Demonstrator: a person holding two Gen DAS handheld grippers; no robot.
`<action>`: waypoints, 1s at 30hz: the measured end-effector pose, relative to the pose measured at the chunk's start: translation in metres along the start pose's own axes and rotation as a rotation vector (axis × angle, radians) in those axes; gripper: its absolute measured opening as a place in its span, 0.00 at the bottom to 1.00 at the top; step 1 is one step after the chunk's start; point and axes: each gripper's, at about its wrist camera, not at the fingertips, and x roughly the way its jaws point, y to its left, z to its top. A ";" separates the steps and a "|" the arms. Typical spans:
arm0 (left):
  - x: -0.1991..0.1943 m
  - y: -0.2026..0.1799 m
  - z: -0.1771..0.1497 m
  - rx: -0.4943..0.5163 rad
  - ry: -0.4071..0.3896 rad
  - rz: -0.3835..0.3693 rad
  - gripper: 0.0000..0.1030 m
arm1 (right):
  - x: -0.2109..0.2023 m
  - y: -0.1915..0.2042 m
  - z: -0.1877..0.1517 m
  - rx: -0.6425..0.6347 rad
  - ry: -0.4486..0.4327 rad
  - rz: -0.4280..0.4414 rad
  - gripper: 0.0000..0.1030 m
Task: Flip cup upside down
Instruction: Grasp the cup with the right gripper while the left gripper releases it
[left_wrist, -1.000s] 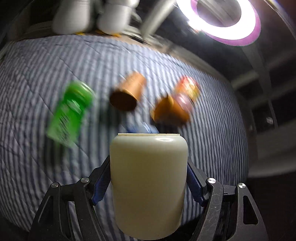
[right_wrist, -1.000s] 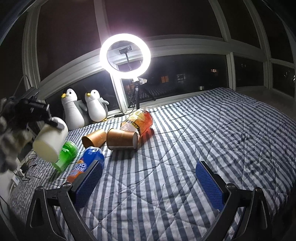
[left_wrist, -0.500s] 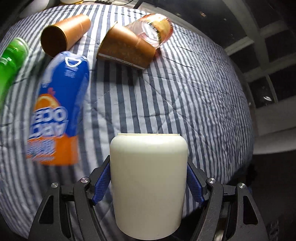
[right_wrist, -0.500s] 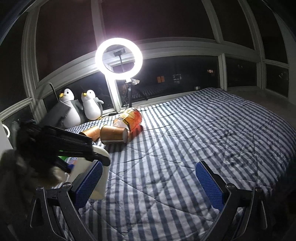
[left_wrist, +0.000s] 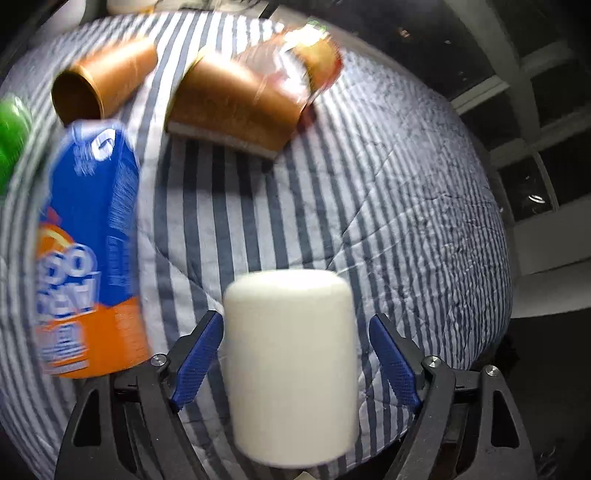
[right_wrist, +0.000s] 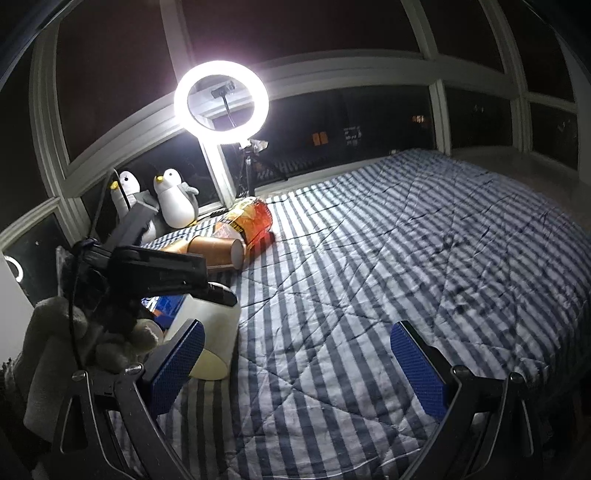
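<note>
A cream-white cup (left_wrist: 291, 365) sits between the blue pads of my left gripper (left_wrist: 295, 354). The jaws stand apart from its sides, with a gap on each side, so the gripper is open. In the right wrist view the cup (right_wrist: 214, 332) rests on the striped bedspread (right_wrist: 369, 277) with the left gripper's black frame over it; which end faces down I cannot tell. My right gripper (right_wrist: 295, 365) is open and empty, low over the bed's near side.
A blue and orange bottle (left_wrist: 88, 251) lies left of the cup. Two brown paper cups (left_wrist: 236, 107) (left_wrist: 99, 81), a chips bag (left_wrist: 310, 62) and a green bottle (left_wrist: 11, 140) lie beyond. A ring light (right_wrist: 221, 102) and two penguin toys (right_wrist: 173, 203) stand by the window.
The left gripper carried the cup down to the bed, then its jaws opened and let go of the cup. The right gripper stayed open and shifted slightly.
</note>
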 end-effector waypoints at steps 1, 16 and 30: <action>-0.012 -0.003 -0.002 0.022 -0.017 -0.002 0.81 | 0.002 0.000 0.002 0.007 0.011 0.018 0.96; -0.170 0.041 -0.098 0.217 -0.269 0.095 0.82 | 0.115 0.032 0.052 0.003 0.383 0.236 0.96; -0.168 0.096 -0.150 0.172 -0.277 0.190 0.82 | 0.203 0.040 0.053 0.129 0.729 0.313 0.95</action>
